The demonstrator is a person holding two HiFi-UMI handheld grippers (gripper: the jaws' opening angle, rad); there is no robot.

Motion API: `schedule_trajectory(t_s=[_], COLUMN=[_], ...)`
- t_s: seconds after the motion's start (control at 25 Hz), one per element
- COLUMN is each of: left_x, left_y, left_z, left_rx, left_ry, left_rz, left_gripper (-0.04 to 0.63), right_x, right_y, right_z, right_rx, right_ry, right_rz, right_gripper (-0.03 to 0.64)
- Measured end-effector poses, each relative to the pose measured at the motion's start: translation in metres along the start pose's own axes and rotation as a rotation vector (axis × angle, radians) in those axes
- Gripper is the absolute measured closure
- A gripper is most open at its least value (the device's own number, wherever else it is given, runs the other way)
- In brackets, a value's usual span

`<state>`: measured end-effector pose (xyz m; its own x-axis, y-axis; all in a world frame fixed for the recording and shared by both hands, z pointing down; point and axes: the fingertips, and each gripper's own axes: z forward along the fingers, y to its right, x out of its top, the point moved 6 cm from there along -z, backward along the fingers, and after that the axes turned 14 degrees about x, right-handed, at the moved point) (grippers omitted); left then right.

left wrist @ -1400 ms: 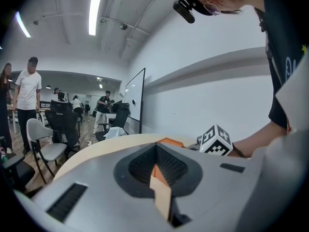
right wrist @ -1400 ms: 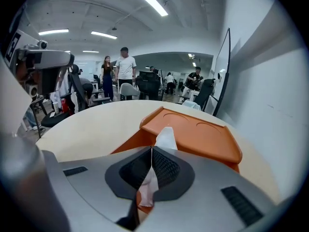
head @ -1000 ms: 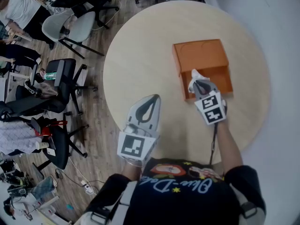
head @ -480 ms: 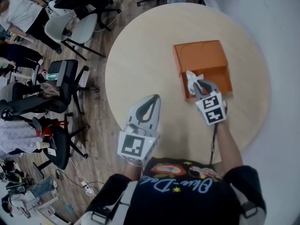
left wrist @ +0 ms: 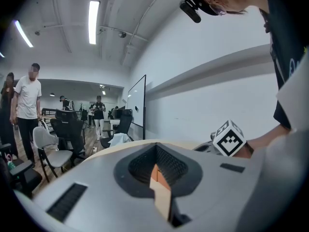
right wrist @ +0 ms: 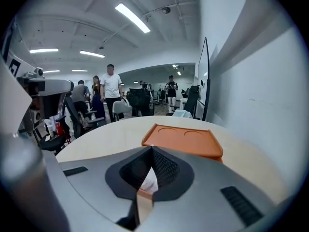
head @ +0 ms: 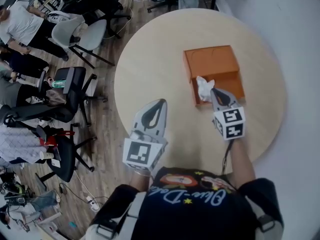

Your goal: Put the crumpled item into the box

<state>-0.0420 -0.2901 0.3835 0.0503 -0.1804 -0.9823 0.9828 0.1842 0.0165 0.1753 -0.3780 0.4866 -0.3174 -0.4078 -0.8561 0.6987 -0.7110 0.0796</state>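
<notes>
An orange box [head: 212, 63] lies on the round table [head: 150, 69], its lid part at the far side and its open part nearest me. The white crumpled paper [head: 203, 87] sits over the open part's left near corner, at the tip of my right gripper [head: 215, 92], which is shut on it. In the right gripper view the paper [right wrist: 148, 181] shows between the closed jaws, with the box [right wrist: 183, 140] just beyond. My left gripper [head: 156, 105] hovers over the table's near edge, shut and empty, well left of the box. Its jaws [left wrist: 159, 190] meet with nothing between them.
Office chairs [head: 70, 86] and several people [head: 22, 26] stand on the wooden floor left of the table. A white wall [head: 295, 44] runs close along the table's right side. The person's right forearm [head: 241, 159] reaches over the near table edge.
The right gripper has drawn slightly back toward me with the paper still at its tip over the box's near-left corner. The left gripper has barely moved.
</notes>
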Motion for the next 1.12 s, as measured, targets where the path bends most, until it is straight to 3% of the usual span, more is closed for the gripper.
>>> schedule_trajectory(t_s=[0.56,1.12], left_x=[0.020,0.024], left_y=[0.014,0.019], left_z=[-0.023,-0.037], left_rx=[0.030,0.022], left_ry=[-0.016,0.005], left_rz=[0.043,0.045], left_gripper=[0.607,0.607], right_x=[0.033,0.043], right_y=[-0.033,-0.041], right_z=[-0.084,-0.117], right_rx=[0.037,0.032], right_ry=[0.253,0.317], right_rz=[0.069,0.040], right_gripper=[0.617,0.617])
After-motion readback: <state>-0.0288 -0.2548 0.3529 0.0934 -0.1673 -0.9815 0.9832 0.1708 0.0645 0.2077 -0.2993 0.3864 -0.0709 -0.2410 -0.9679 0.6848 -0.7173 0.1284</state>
